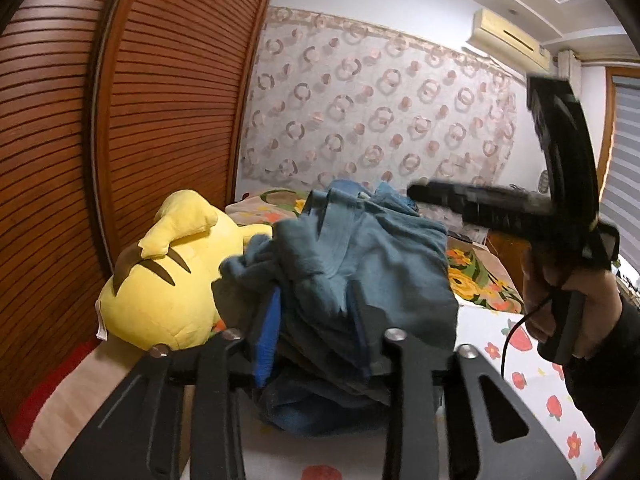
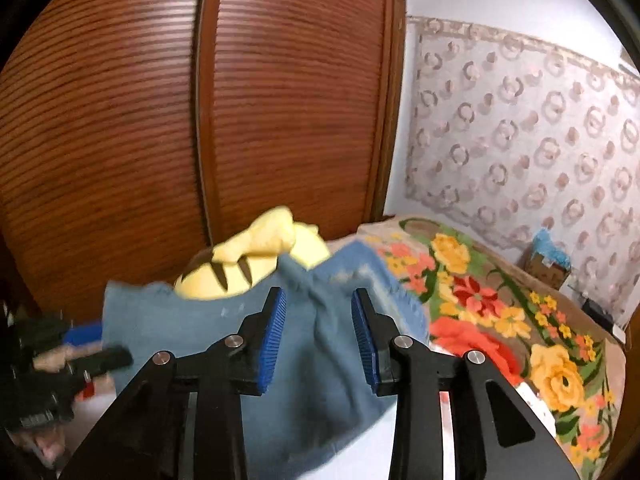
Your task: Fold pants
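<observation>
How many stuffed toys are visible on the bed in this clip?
1: a yellow plush toy lies by the wooden wardrobe, just behind the blue pants. The bunched pants may hide others.

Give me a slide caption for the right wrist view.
Right gripper open over bunched blue pants on a bed, yellow plush toy and floral blanket behind.

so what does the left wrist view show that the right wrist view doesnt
Only the left wrist view: the air conditioner high on the wall, a window blind, the strawberry-print sheet, and the right gripper seen from outside in the person's hand.

Only the right wrist view: a cardboard box beside the bed, and the right gripper's blue pads standing apart over the cloth.

Both: the blue pants, the yellow plush toy, the slatted wooden wardrobe and the floral blanket.
</observation>
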### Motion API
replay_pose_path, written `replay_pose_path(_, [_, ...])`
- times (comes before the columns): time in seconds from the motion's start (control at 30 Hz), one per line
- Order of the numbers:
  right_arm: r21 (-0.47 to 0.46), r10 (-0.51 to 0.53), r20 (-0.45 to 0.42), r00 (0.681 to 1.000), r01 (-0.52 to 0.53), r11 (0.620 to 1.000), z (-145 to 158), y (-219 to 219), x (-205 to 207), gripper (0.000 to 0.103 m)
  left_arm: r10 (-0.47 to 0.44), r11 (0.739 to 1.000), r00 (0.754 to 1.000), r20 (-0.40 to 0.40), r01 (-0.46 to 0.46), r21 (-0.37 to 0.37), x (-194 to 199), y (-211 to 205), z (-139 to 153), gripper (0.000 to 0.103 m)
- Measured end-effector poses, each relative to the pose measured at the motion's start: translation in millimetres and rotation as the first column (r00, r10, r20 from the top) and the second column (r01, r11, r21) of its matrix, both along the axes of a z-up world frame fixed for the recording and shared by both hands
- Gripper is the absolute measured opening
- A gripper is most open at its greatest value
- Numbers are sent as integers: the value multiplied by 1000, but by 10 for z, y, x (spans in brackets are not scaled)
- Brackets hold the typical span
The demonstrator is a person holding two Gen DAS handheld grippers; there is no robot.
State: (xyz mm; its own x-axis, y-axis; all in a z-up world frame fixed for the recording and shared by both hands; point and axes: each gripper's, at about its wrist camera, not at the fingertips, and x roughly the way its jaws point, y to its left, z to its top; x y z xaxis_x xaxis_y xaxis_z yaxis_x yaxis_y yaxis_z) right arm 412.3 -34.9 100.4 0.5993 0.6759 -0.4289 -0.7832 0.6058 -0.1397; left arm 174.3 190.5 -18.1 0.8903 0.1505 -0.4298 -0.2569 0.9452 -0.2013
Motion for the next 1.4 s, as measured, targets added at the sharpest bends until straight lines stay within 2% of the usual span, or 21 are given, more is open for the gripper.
replay_pose_path(0.03, [-11,2,-7,1000,-2,1000,-43,-23,-12,35,-3,1000,1000,1,3,7,-8,-7,5,48])
replay_pose_path(0.1, [-26,8,-30,1000,-8,1000,-81,-65,24,35,-7,1000,1000,-5,7,25,-21,-20,23,51])
replay_pose_path(0.17, [-40,13,-53,998,-16,999,-113,-87,66,35,-23,999,999,-23,24,32,-15,-33,16,62])
replay_pose_path(0.37, [-89,-77,-87,993,69,994,-91,-52,372,35,-61,997,989,-133,68,45,56,-75,-187,64])
replay_pose_path(0.47, [-107,-141,-96,985,131,986,-111,-13,505,35,-71,997,979,-192,76,16,105,-39,-332,64])
replay_pose_path(0.57, [-89,-163,-117,980,153,984,-93,1,524,35,-81,997,974,-211,81,-6,97,-21,-400,64])
replay_pose_path(0.87, [-25,-161,-110,981,159,987,78,-93,64,35,-67,996,978,-199,78,46,-64,-82,-267,64])
replay_pose_path(1.2, [3,-177,-111,978,179,984,-14,-380,-652,36,-80,992,983,-168,96,86,-364,-209,-47,64])
replay_pose_path(1.3, [9,-188,-109,976,190,982,-32,-491,-903,39,-97,989,983,-155,113,93,-459,-269,4,76])
replay_pose_path(1.4, [15,-206,-95,974,208,978,-27,-592,-1093,43,-123,985,982,-144,139,105,-550,-354,62,81])
